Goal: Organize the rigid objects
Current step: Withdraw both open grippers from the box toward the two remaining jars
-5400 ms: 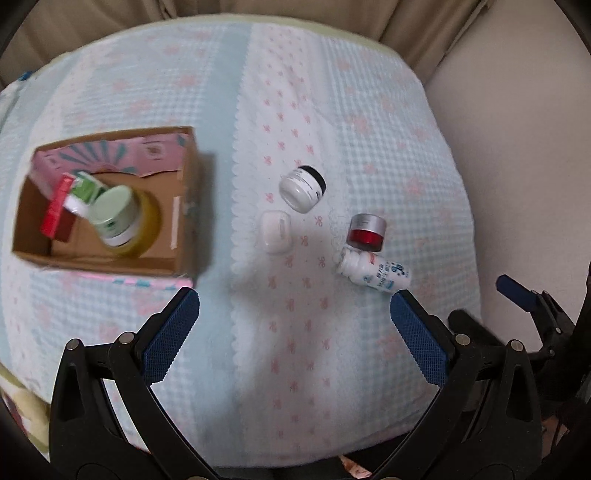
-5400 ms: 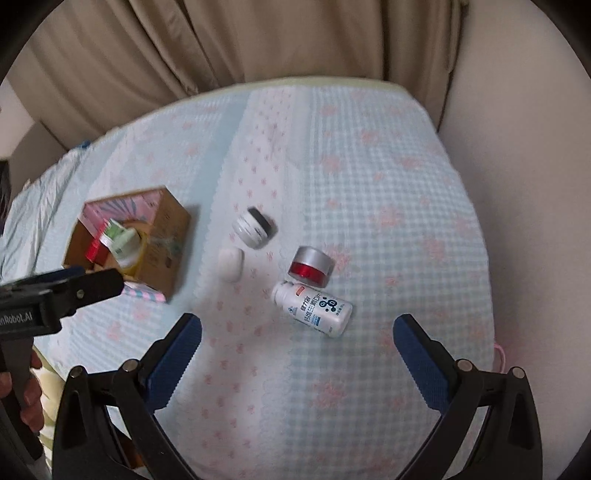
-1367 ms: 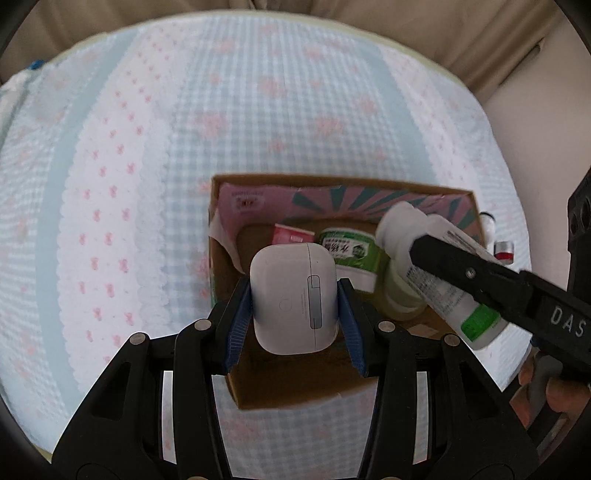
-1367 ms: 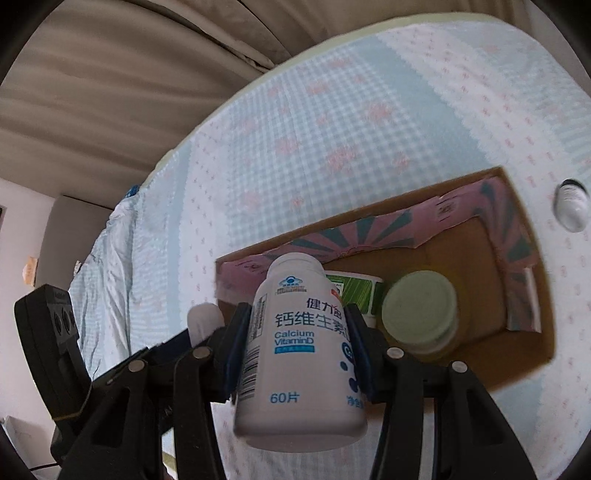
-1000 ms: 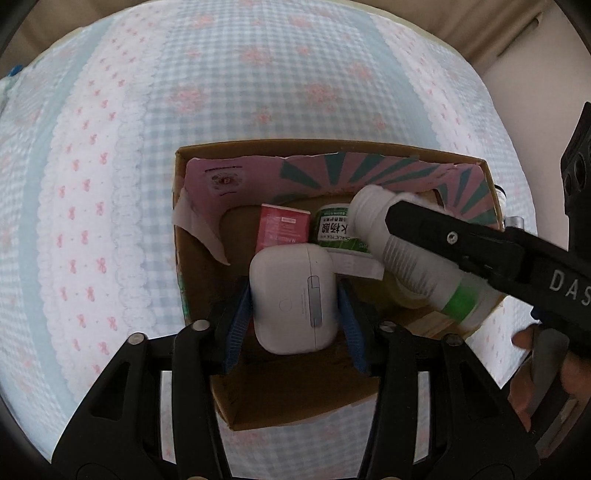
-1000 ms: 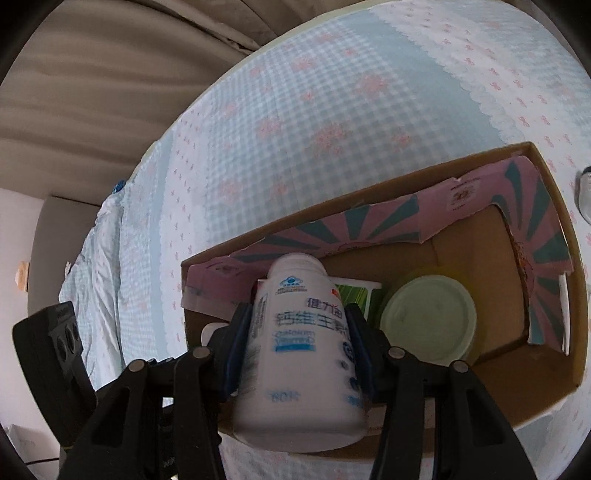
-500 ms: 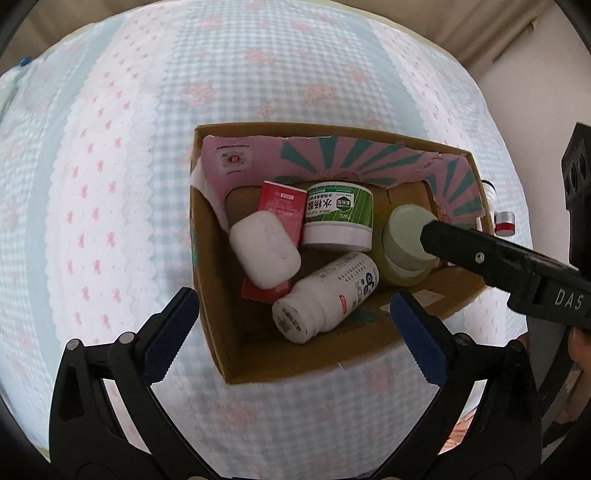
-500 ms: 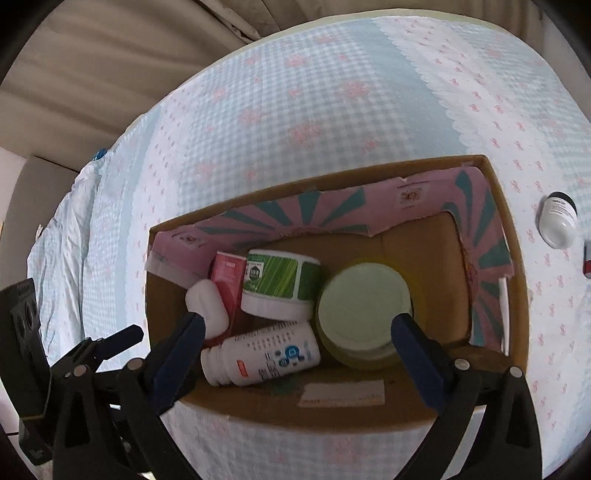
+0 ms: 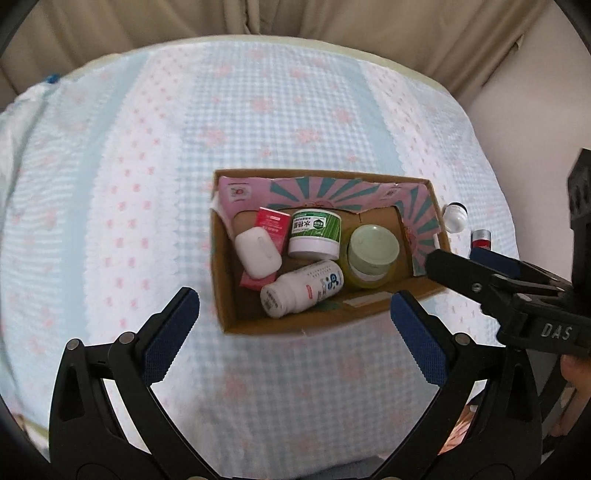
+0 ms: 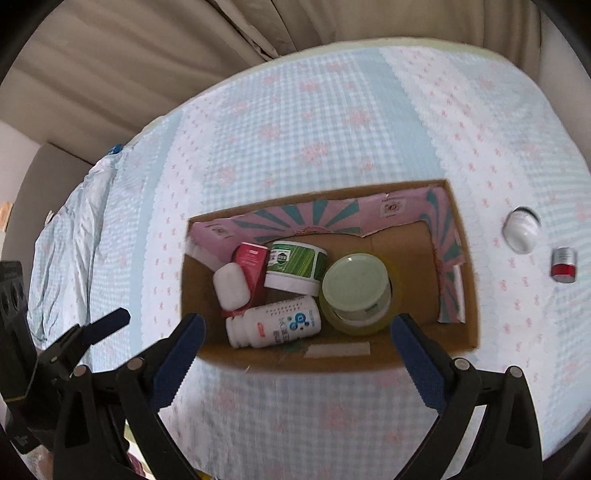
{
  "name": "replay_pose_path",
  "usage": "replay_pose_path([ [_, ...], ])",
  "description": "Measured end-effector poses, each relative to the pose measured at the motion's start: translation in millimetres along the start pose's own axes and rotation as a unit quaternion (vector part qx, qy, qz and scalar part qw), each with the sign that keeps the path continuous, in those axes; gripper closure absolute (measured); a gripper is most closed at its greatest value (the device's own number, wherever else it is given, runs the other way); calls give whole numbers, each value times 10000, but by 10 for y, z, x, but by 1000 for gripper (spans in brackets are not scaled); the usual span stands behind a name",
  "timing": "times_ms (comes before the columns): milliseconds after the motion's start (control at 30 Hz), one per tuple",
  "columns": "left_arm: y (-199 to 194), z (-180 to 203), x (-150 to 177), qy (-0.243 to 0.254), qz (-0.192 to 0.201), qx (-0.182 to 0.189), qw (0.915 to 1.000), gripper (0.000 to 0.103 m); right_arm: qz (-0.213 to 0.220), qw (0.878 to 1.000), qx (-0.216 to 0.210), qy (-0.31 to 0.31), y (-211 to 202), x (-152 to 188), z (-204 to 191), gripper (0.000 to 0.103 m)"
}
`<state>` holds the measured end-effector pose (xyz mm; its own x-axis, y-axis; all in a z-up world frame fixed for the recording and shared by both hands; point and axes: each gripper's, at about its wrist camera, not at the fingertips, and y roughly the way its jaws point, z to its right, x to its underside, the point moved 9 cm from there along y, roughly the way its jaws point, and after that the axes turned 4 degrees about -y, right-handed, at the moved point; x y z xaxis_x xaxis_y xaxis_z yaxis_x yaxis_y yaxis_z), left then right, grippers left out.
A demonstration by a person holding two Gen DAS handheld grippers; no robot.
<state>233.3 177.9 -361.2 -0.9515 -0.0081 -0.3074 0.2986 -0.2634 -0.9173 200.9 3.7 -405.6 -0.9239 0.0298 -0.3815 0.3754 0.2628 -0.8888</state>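
An open cardboard box (image 9: 221,280) (image 10: 192,306) lies on the bed. Inside lie a white earbud case (image 9: 258,252) (image 10: 231,285), a white pill bottle (image 9: 301,288) (image 10: 273,327) on its side, a red box (image 9: 272,226), a green-labelled jar (image 9: 314,233) (image 10: 295,266) and a pale-green-lidded jar (image 9: 373,248) (image 10: 356,286). My left gripper (image 9: 295,336) is open and empty, above the box's near edge. My right gripper (image 10: 297,354) is open and empty, also over the near edge; it shows in the left wrist view (image 9: 476,271). A white jar (image 9: 455,218) (image 10: 521,228) and a red-banded jar (image 9: 480,239) (image 10: 563,265) lie right of the box.
The bed has a blue-and-pink checked cover (image 9: 280,110) (image 10: 332,122). Beige curtains (image 9: 258,18) (image 10: 184,44) hang behind it. The bed's right edge meets a pale wall (image 9: 535,110). The left gripper's body shows at the left of the right wrist view (image 10: 55,354).
Both grippers opened and dropped the earbud case and the pill bottle into the box, then pulled back and up from it. The box now looks smaller in both views.
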Motion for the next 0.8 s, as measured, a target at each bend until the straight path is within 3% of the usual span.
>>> replay_pose_path([
  [267, -807, 300, -44, 36, 572, 43, 9983, 0, 256, 9994, 238, -44, -863, 46, 59, 2],
  [400, -1061, 608, -50, 265, 868, -47, 9959, 0, 647, 9971, 380, -91, -1302, 84, 271, 1],
  [633, -1208, 1475, 65, 484, 1175, -139, 9918, 0, 1313, 9884, 739, -164, -2031, 215, 1002, 1],
  [800, -1168, 2166, 129, 637, 1424, -228, 9875, 0, 1516, 9838, 848, -451, -2428, 303, 1626, 1],
])
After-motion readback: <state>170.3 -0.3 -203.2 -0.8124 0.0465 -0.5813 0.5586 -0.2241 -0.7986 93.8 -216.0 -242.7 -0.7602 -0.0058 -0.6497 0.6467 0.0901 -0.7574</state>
